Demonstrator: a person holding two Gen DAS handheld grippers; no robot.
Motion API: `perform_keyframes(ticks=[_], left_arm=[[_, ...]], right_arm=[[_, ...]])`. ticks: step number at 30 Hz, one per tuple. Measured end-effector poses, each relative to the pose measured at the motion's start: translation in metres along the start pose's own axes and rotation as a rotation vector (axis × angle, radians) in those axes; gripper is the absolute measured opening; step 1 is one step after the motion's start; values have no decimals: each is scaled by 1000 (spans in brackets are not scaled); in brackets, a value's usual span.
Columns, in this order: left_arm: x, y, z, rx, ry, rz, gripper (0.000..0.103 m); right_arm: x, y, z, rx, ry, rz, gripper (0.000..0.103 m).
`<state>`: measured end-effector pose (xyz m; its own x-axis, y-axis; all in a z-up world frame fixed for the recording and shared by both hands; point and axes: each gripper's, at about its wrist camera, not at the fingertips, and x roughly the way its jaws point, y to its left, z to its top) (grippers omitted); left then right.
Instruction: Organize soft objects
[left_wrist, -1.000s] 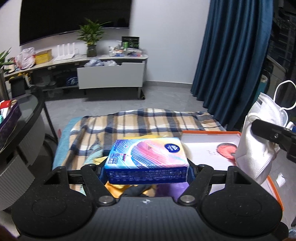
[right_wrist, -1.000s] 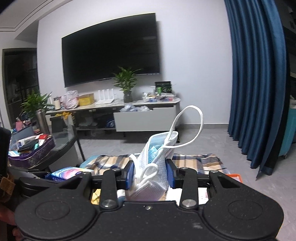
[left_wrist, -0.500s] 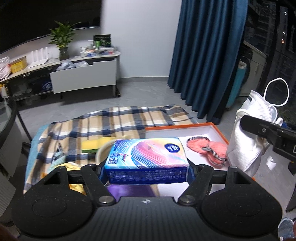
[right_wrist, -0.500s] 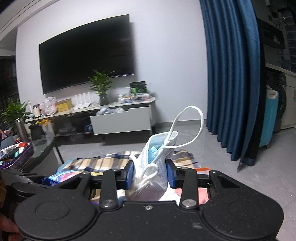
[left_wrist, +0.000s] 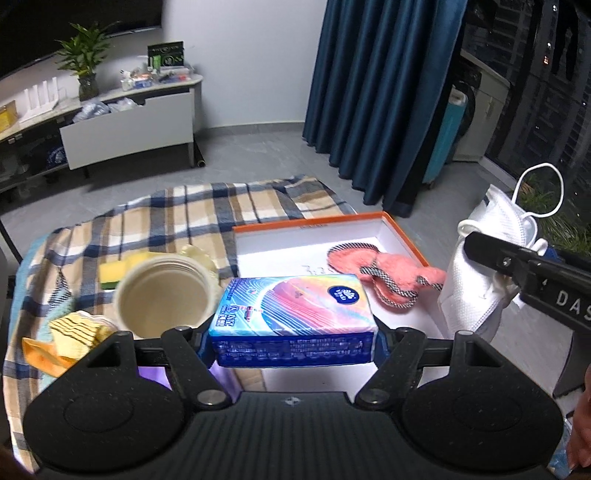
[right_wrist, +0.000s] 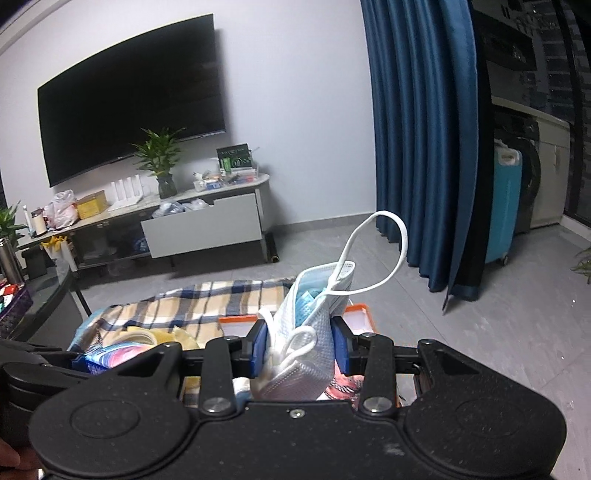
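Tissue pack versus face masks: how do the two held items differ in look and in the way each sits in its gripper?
The tissue pack is a firm, colourful rectangular block lying flat and level across the left gripper. The face masks are a limp white and blue bundle standing upright in the right gripper, ear loops sticking out. The pack fills a wide jaw gap; the masks are squeezed in a narrow one. Both are soft goods held above the orange-rimmed box.

A plaid blanket covers the low surface, carrying a white, orange-rimmed tray at its right, a stack of paper bowls, a yellow sponge and striped yellow cloths.
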<state>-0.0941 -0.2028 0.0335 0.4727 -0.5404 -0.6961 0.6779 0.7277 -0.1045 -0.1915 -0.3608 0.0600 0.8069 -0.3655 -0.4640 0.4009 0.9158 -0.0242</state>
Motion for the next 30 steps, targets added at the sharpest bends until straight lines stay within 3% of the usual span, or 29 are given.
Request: perform_keyframes(ticks=[3, 5, 7, 11, 20, 30], left_arm=[[7, -6, 1, 9, 15, -16, 76], [12, -10, 2, 17, 29, -34, 76], [16, -14, 4, 17, 38, -53, 80], [17, -24, 4, 45, 36, -64, 94], [5, -16, 9, 1, 21, 19, 103], [-38, 34, -2, -55, -50, 156, 103]], right_arm=[[4, -6, -3, 9, 17, -10, 48], [7, -10, -5, 11, 29, -16, 54], [10, -13, -6, 15, 35, -33, 78], [9, -16, -7, 21, 10, -73, 78], [-6, -20, -2, 37, -32, -92, 78], [-17, 25, 5, -9, -49, 45, 80]])
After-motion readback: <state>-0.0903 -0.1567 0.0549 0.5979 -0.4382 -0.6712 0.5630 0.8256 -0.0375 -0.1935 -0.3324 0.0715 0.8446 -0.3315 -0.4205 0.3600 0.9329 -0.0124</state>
